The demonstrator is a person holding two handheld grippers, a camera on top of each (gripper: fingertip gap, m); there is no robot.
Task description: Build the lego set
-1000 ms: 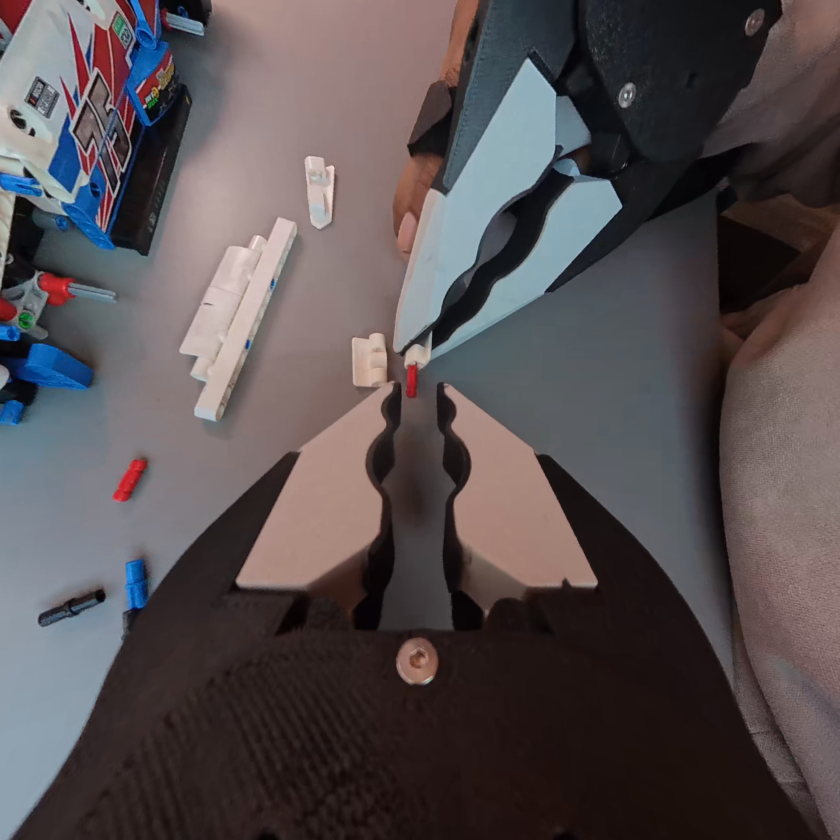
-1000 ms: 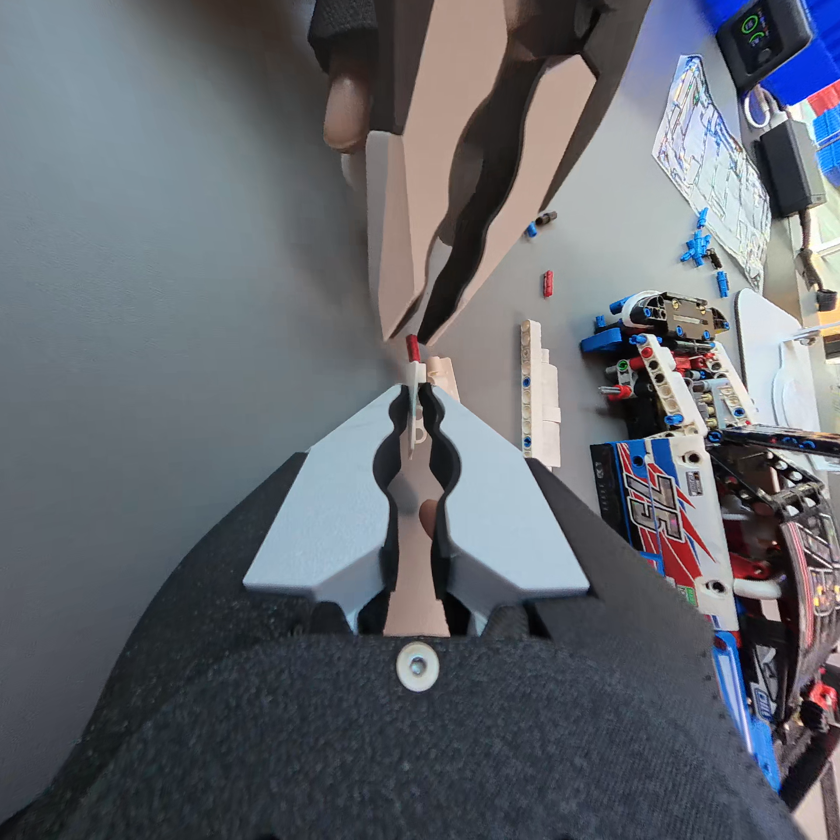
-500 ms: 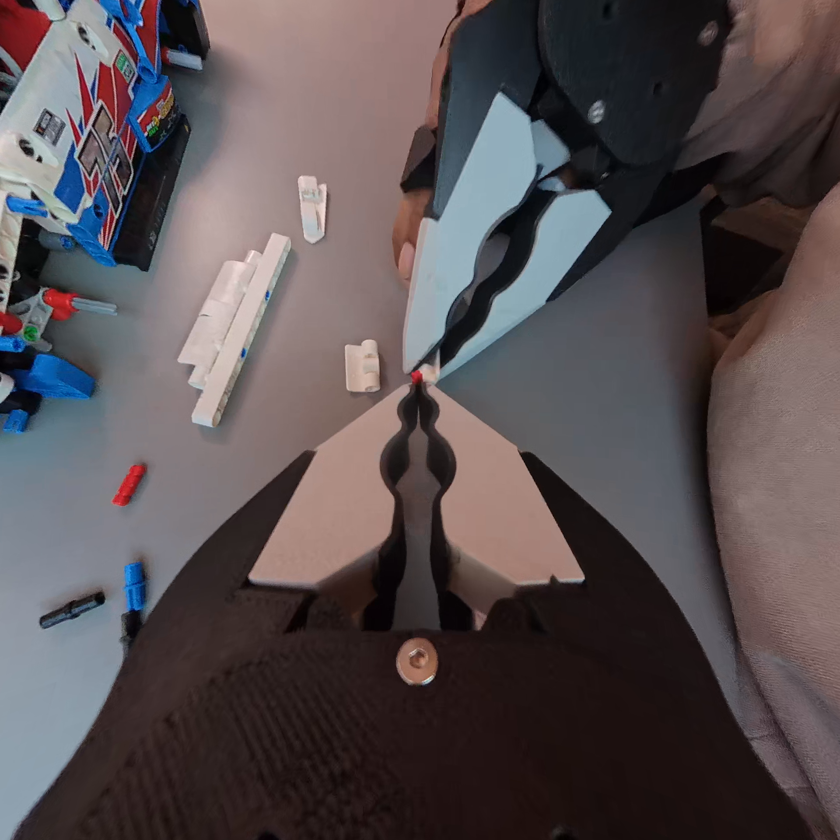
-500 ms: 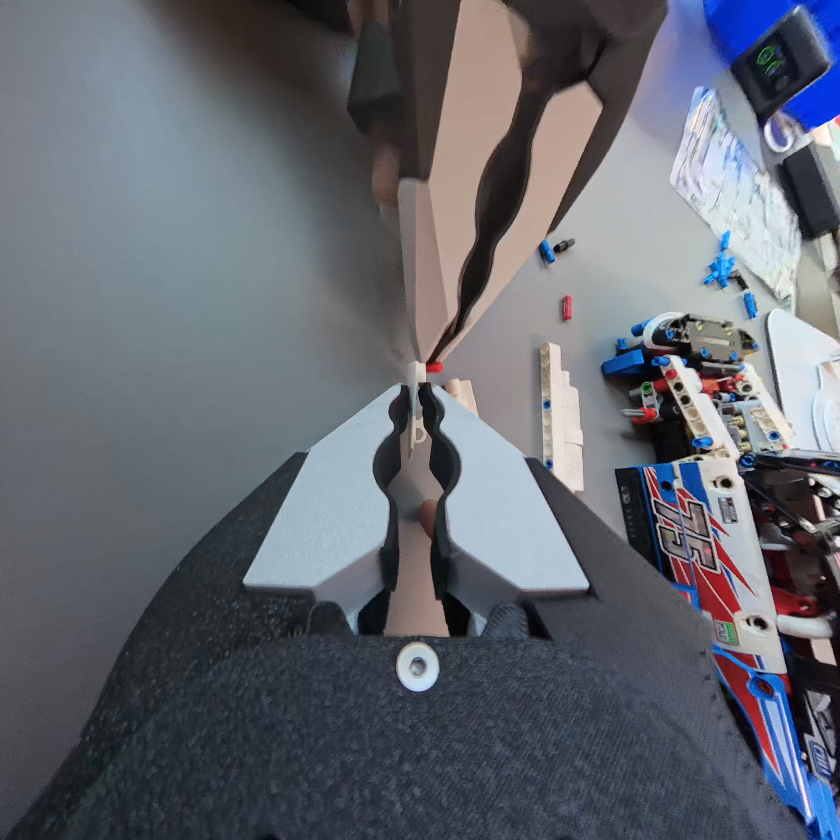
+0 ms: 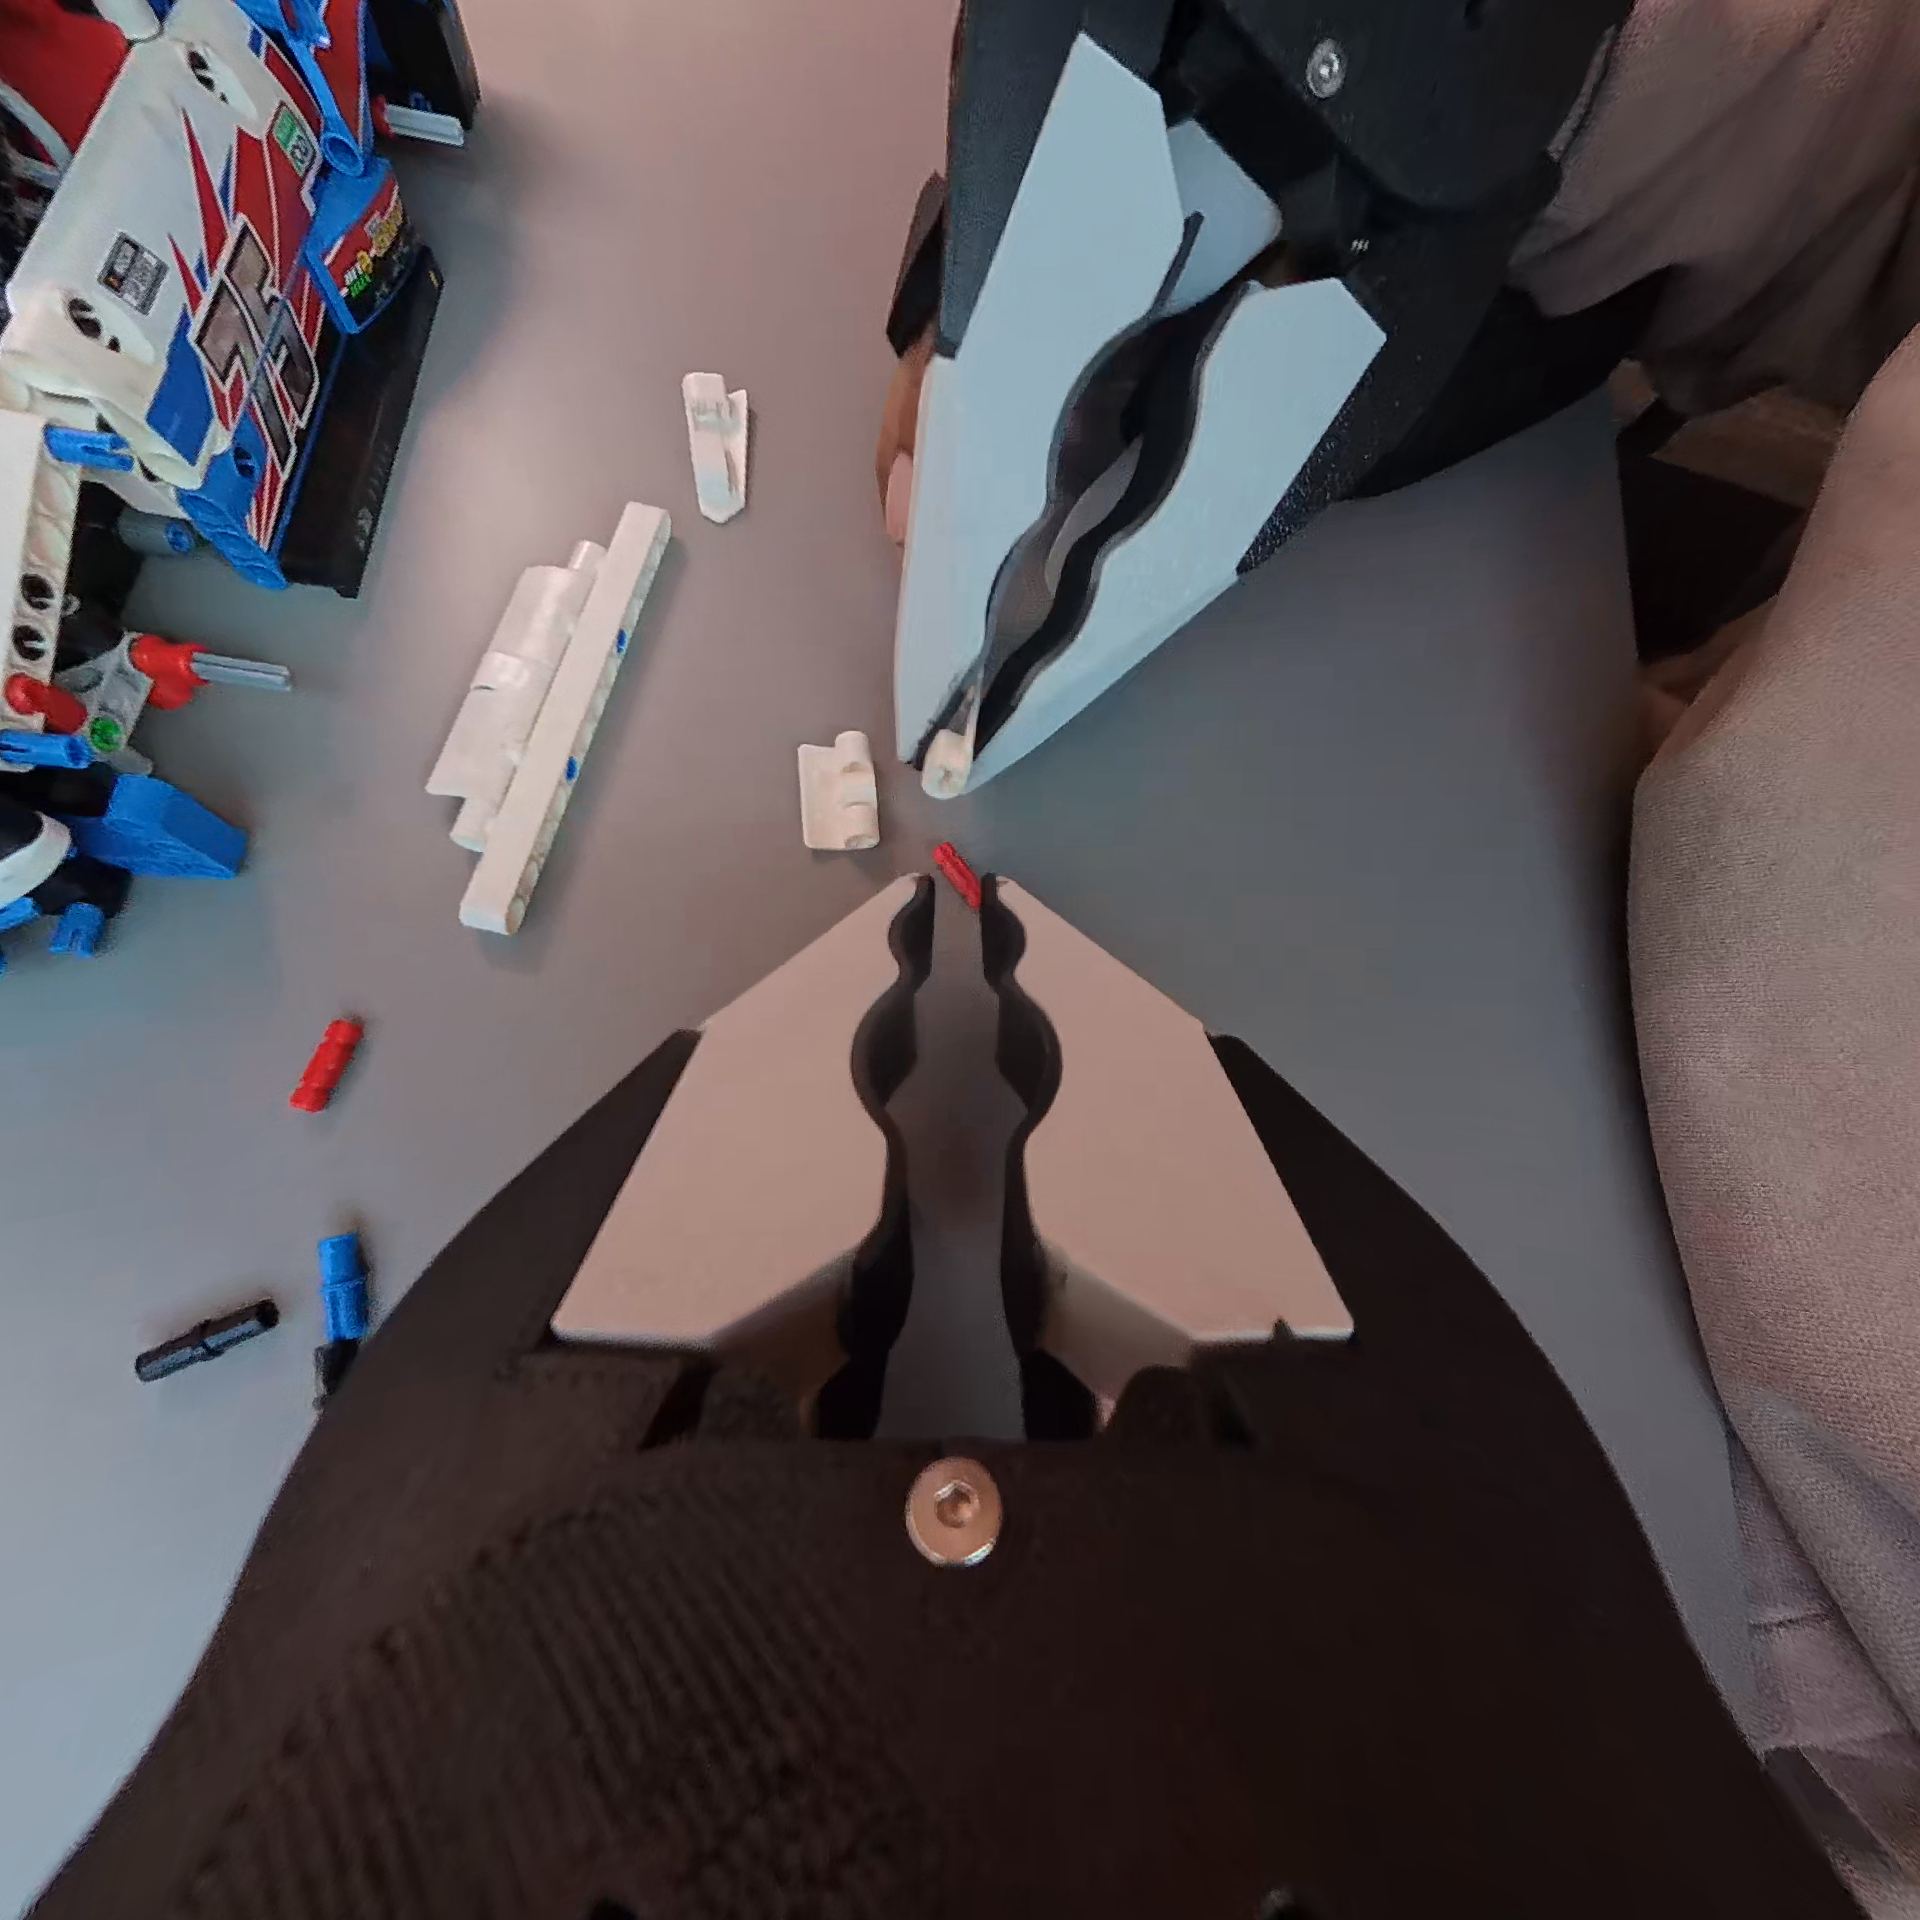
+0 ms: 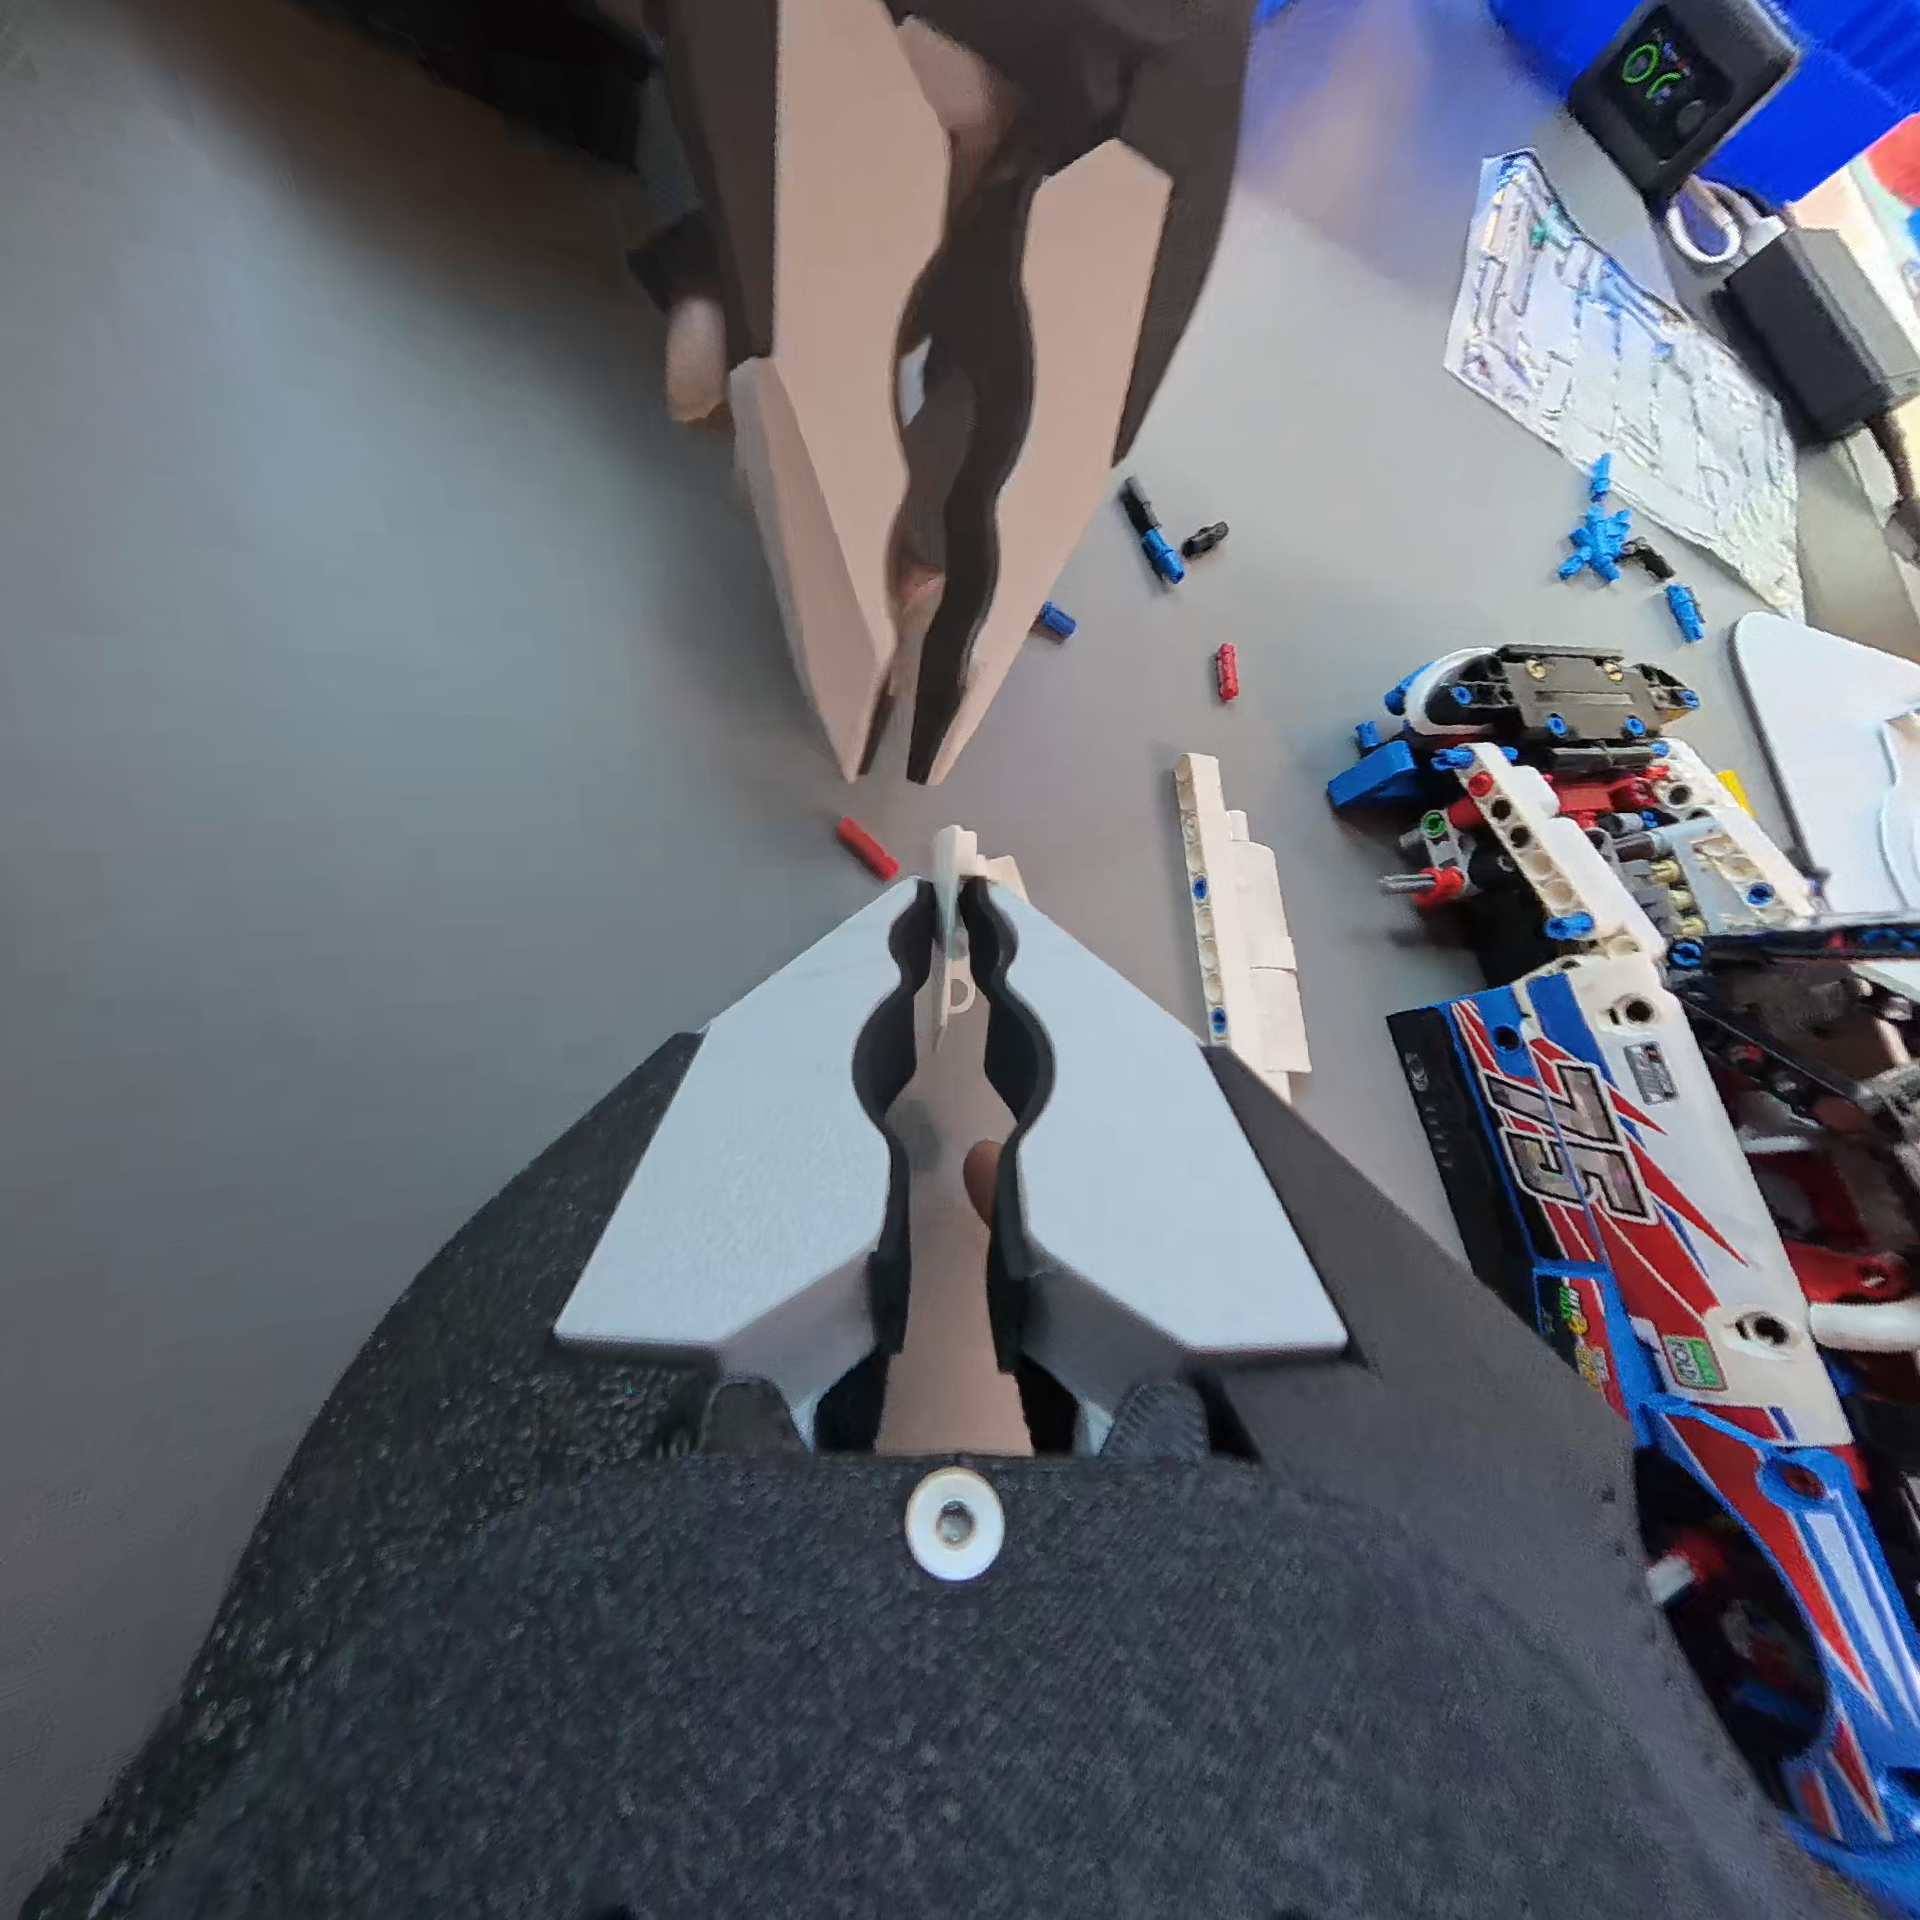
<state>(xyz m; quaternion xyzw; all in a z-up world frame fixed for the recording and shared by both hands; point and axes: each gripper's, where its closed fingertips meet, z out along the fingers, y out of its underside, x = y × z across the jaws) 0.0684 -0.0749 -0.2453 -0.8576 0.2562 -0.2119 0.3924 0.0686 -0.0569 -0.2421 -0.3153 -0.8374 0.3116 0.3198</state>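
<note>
My left gripper (image 5: pixel 954 883), with beige fingers, stands slightly open and empty just above the grey table. A small red pin (image 5: pixel 956 873) lies loose right in front of its tips; it also shows in the right wrist view (image 6: pixel 865 844). My right gripper (image 6: pixel 948 888), with light grey fingers, is shut on a small white lego piece (image 6: pixel 951 862) that sticks out past its tips. In the left wrist view the right gripper (image 5: pixel 951 774) points at my left one, a short gap apart. The left gripper (image 6: pixel 894 777) is blurred in the right wrist view.
A white beam assembly (image 5: pixel 556 717) and two small white parts (image 5: pixel 836 795) (image 5: pixel 717 447) lie on the table. The part-built race car (image 6: pixel 1621 1039) stands beyond them. Loose red (image 5: pixel 325 1065), blue (image 5: pixel 343 1283) and black (image 5: pixel 206 1340) pins lie about. An instruction sheet (image 6: pixel 1621 384) lies farther off. The grippers are tip to tip, or close to it.
The red pin sat in the white piece. My left gripper shut on it, then opened and drew back. The pin is now out of the white piece and lies on the table.
</note>
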